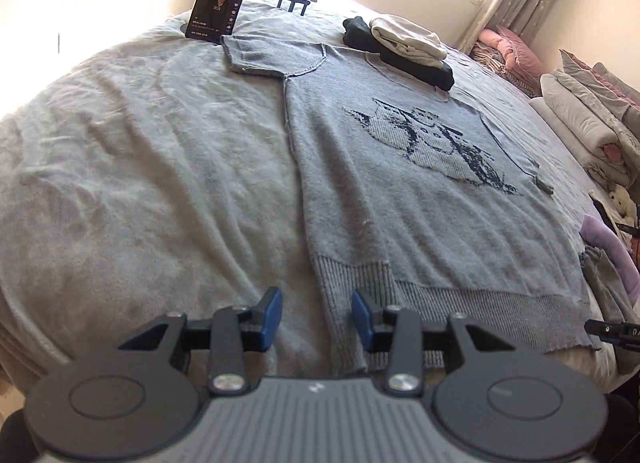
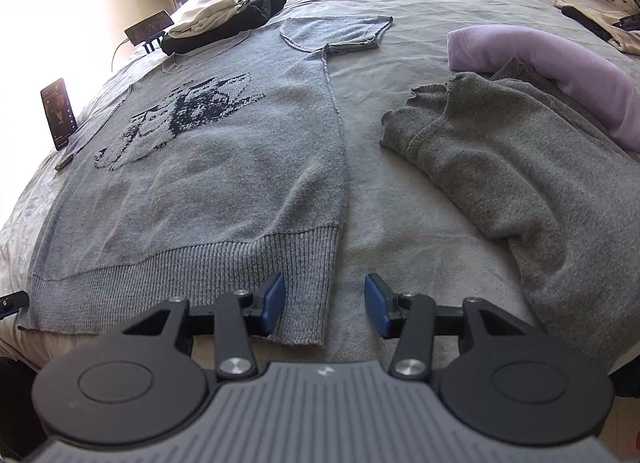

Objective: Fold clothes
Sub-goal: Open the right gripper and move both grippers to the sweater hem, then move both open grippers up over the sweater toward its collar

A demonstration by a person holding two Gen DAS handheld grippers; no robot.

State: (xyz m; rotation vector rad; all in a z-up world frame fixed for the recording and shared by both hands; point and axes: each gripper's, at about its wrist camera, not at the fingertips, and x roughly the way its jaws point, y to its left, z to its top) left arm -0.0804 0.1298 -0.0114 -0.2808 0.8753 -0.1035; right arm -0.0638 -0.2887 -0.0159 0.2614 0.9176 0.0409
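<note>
Jaws on our left gripper (image 1: pixel 318 317) stand parted over the left hem corner of the grey knit sweater (image 1: pixel 400 191), gripping nothing. Our right gripper (image 2: pixel 326 305) is likewise released, straddling the right hem corner. We see the sweater spread flat on the bed (image 1: pixel 140 163), short sleeves out, a dark pattern across its chest.
</note>
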